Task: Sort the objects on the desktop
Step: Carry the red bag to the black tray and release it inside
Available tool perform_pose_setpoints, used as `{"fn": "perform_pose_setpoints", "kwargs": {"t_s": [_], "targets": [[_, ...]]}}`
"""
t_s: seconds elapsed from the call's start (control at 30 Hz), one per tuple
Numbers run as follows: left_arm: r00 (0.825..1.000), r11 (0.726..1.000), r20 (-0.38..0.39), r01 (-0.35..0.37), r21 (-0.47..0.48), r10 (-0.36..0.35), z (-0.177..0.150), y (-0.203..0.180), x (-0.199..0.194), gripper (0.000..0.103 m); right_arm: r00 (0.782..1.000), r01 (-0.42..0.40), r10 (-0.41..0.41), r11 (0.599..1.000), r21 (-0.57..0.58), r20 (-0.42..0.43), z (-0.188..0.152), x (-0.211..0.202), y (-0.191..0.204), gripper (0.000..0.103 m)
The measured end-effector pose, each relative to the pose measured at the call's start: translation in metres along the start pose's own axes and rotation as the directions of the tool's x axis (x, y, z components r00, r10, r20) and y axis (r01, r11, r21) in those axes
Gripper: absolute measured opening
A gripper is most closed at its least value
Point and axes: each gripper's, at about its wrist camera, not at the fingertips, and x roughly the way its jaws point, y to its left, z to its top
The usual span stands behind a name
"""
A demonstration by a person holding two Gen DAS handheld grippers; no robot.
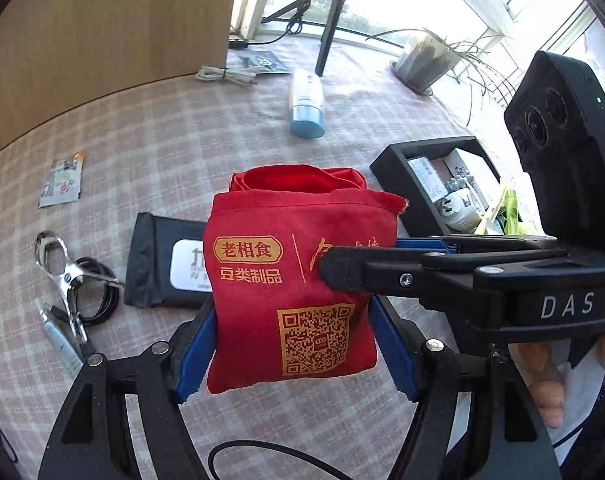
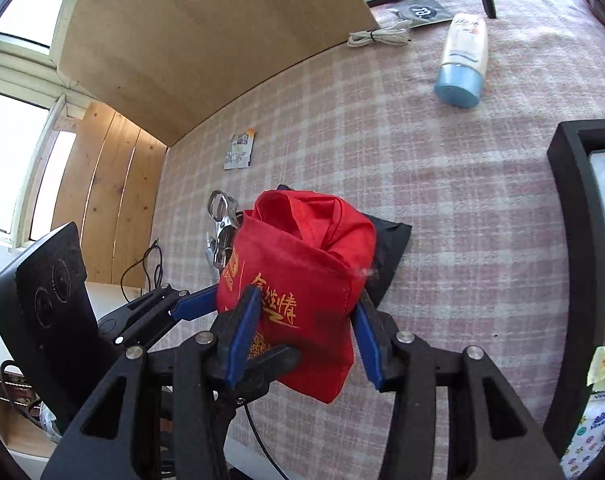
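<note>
Left gripper (image 1: 293,306): jaws stand wide, one finger on each side of the red pouch (image 1: 286,248). No squeeze of the cloth is seen there, so it is judged to carry nothing.

The pouch is held clear of the tabletop (image 1: 182,140), above the black wipes pack (image 1: 162,264) and toward the near edge. Its printed face is turned to the left wrist camera. The long axis runs from the closed bottom hem, hanging nearest that camera, to the open mouth, which points up and toward the far edge. The mouth is slack and rumpled.

Right gripper (image 2: 308,294): clamped on the pouch across its thickness, at mid-height by the pouch's right side.

Step judged in hand: transfer of the pouch to the black tray (image 1: 386,168) near the right edge, which is already partly filled.

Notes for the step:
- The right-hand clamp should be kept firm, since soft cloth can slip.
- The left jaws should be drawn back clear of the hem before the carry.
- The hanging hem should be kept clear of the tray rim.
</note>
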Motion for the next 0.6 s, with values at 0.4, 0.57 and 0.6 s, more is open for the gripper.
{"fn": "perform_pose_setpoints", "kwargs": {"t_s": [0.4,0.57,0.6], "targets": [[0.993,0.978,-0.044,0.115,0.176,-0.109,0.071,-0.123,0.053,0.07,0.977,0.083,-0.12,0.976,0.202,0.177,0.011,-0.107,-0.105,0.046],[0.99,0.971,-0.07,0.131,0.2,-0.119,0.083,-0.156,0.07,0.07,0.964,0.103,-0.161,0.96,0.26,0.213,0.011,-0.132,-0.138,0.046],[0.99,0.97,-0.072,0.132,0.205,-0.12,0.085,-0.16,0.072,0.07,0.962,0.103,-0.165,0.958,0.269,0.218,0.011,-0.136,-0.143,0.046]]}}
